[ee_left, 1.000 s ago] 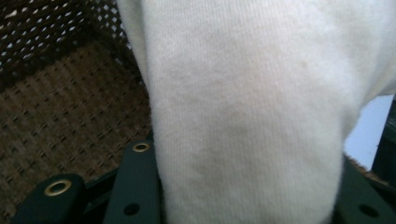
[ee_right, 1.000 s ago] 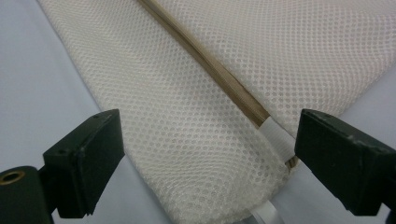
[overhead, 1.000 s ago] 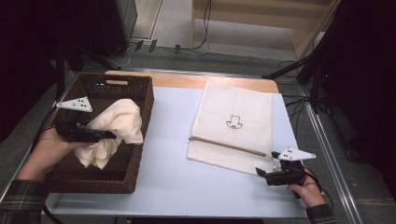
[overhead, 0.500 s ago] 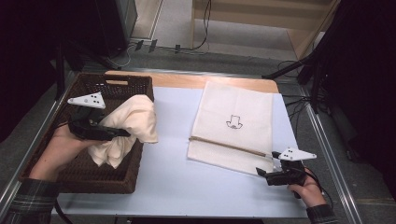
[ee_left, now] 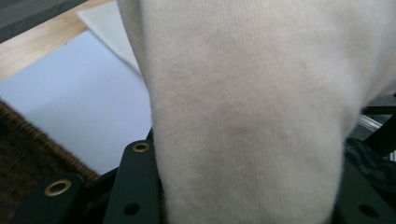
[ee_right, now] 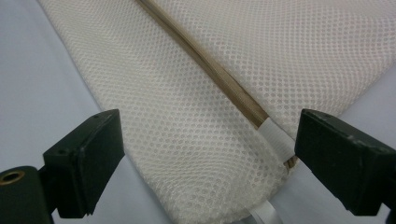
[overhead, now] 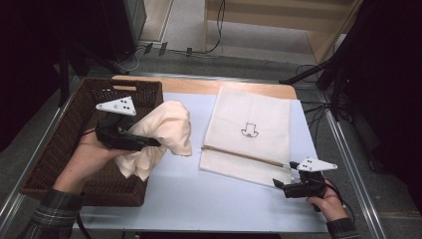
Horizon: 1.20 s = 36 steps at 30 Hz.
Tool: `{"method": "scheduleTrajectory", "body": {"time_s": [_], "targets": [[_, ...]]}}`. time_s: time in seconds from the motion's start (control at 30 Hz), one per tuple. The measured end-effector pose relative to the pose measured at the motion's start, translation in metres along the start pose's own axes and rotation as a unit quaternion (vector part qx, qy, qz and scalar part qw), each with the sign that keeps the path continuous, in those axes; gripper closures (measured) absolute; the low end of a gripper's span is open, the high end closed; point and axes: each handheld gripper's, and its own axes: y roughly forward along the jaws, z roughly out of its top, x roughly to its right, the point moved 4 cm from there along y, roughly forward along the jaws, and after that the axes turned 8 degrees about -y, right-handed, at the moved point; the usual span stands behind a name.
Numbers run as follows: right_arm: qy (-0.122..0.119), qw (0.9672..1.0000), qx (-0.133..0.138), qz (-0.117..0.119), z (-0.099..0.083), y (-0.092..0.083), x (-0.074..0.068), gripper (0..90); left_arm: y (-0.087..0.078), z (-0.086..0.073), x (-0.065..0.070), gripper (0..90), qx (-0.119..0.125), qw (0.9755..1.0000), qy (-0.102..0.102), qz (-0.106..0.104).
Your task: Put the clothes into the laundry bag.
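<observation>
Left gripper (overhead: 149, 143) clamped on cream cloth (overhead: 166, 130), over wicker basket's (overhead: 59, 149) right rim. Right gripper (ee_right: 205, 154) jaws apart, straddling mesh bag's (ee_right: 196, 93) zipper-end corner.

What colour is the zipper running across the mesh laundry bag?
Tan-brown zipper on the white mesh bag; clearest in the right gripper view.

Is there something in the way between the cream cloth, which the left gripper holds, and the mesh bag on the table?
Nothing visible. The cream cloth hangs from the left gripper over the basket's right edge, and only bare table lies between it and the mesh bag.
</observation>
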Motion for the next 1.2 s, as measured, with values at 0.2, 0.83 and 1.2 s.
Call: {"method": "scheduleTrajectory", "body": {"time_s": [0.2, 0.83, 1.2], "targets": [[0.001, 1.0, 0.001, -0.001, 0.0, -0.001, 0.0, 8.5, 0.014, 0.01, 0.015, 57.6, 0.003, 0.9997, 0.014, -0.018], [-0.002, 1.0, 0.004, 0.001, 0.0, -0.002, 0.001, 8.5, 0.064, 0.025, 0.059, 57.6, 0.008, 0.9974, 0.034, -0.064], [-0.002, 1.0, 0.006, 0.001, 0.0, -0.002, 0.001, 8.5, 0.1, 0.022, 0.079, 57.6, -0.009, 0.995, 0.058, -0.08]]}}
